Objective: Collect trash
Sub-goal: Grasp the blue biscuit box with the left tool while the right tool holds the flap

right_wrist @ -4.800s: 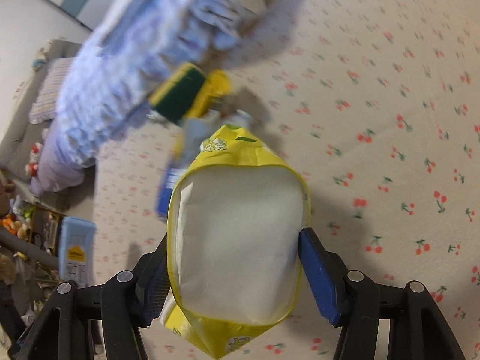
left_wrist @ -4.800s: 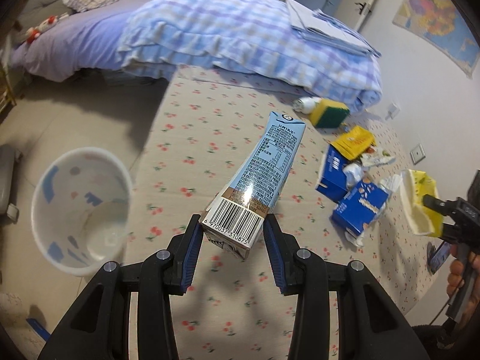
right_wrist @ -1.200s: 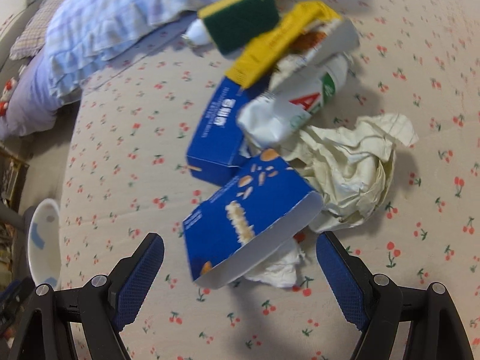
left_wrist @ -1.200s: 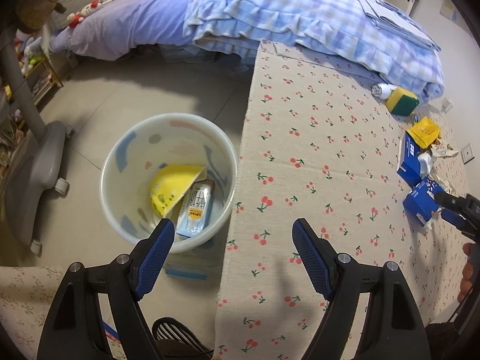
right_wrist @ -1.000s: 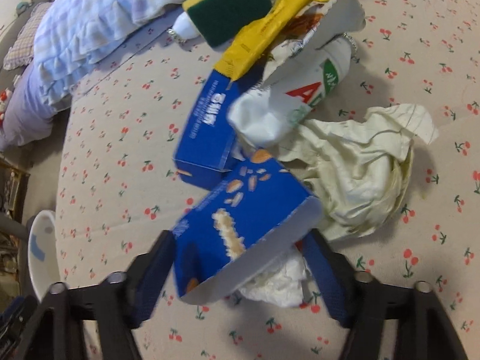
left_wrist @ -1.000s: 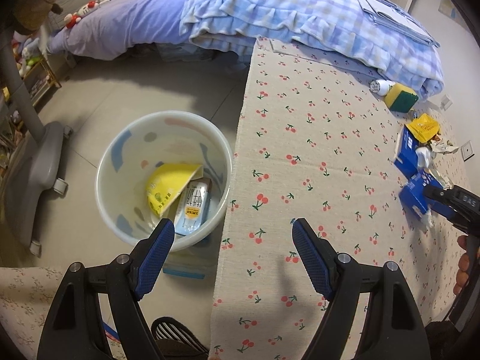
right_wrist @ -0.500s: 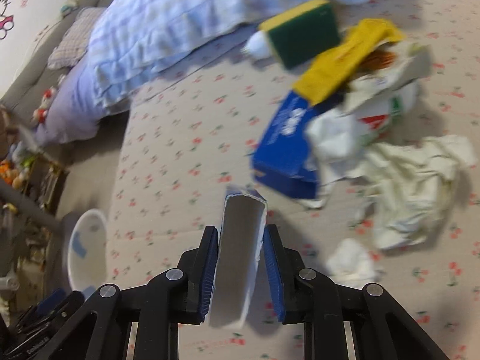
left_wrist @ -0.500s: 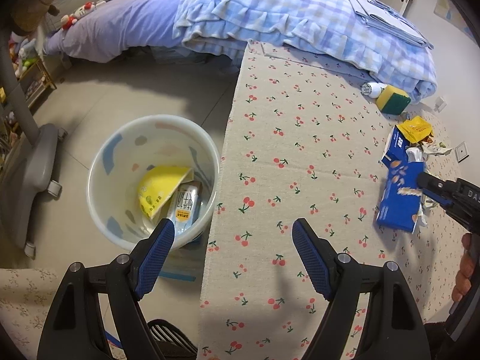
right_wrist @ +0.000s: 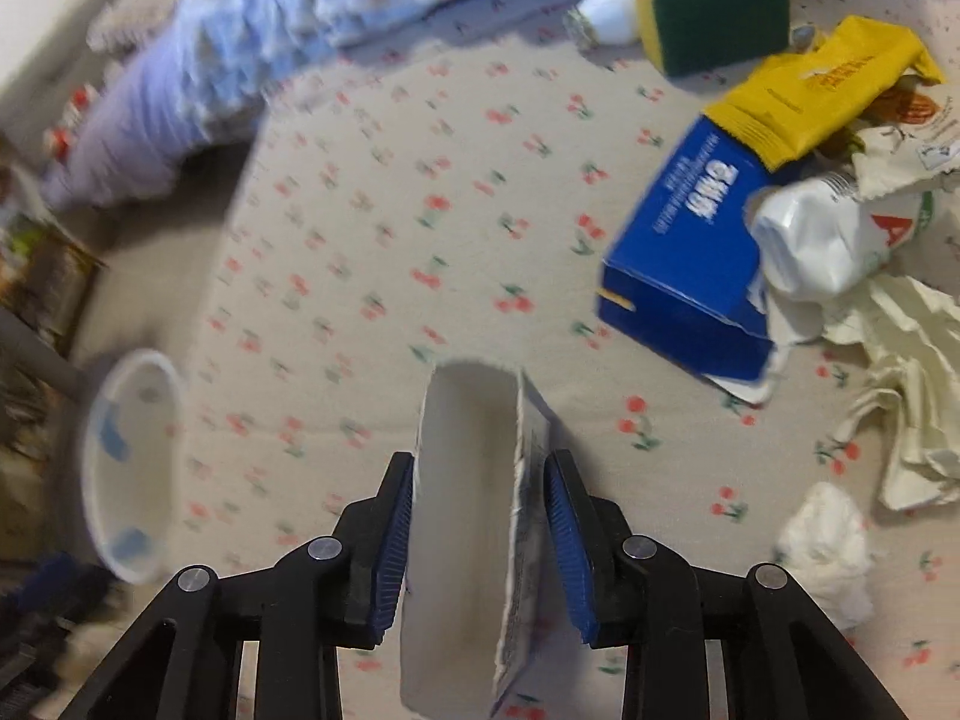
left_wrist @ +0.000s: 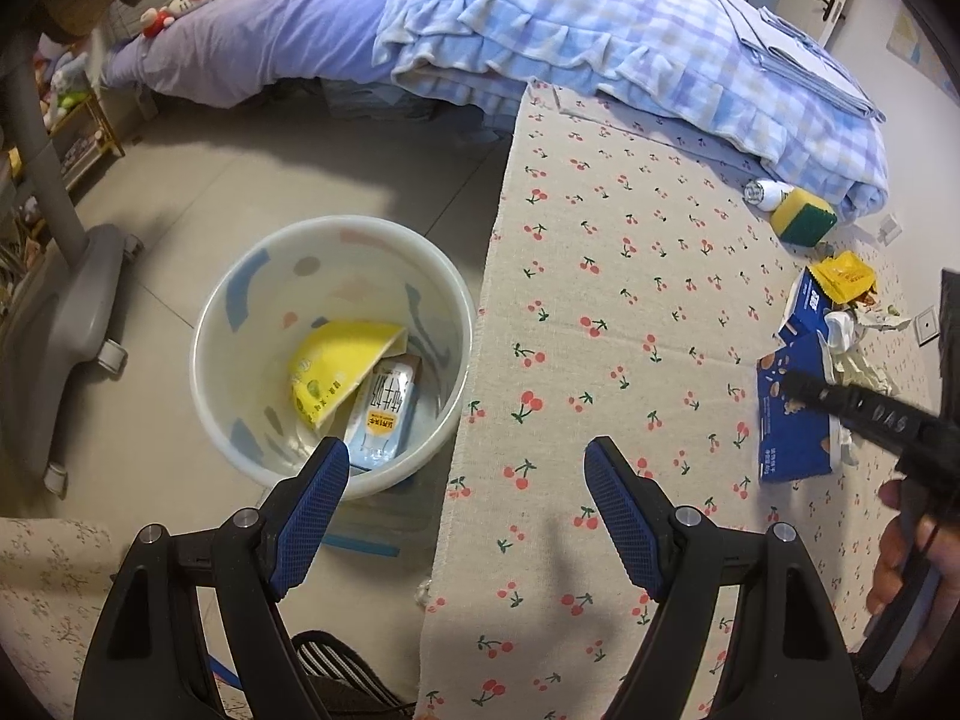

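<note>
A white bin (left_wrist: pixel 336 222) stands on the floor beside the cherry-print mat (left_wrist: pixel 630 300); a yellow packet (left_wrist: pixel 336 372) and a milk carton (left_wrist: pixel 384 414) lie inside it. My left gripper (left_wrist: pixel 465 450) hangs open and empty over the bin's near rim and the mat's edge. My right gripper (right_wrist: pixel 480 462) grips a torn blue box (right_wrist: pixel 465 540) by its open end, lifted off the mat; its jaws are opening a little with the box still between the pads. The left wrist view shows that blue box (left_wrist: pixel 786 438) at the right.
More trash lies at the mat's far end: a second blue box (right_wrist: pixel 690 252), a yellow packet (right_wrist: pixel 822 90), a sponge (right_wrist: pixel 714 6), a crushed white bottle (right_wrist: pixel 822 240), crumpled paper (right_wrist: pixel 912 372) and a tissue (right_wrist: pixel 828 540). A bed (left_wrist: pixel 540 30) borders the mat; a chair base (left_wrist: pixel 66 312) stands left.
The right gripper shut on the blue box, lifted it from the pile and carried it left across the mat. The left gripper stayed open over the bin.
</note>
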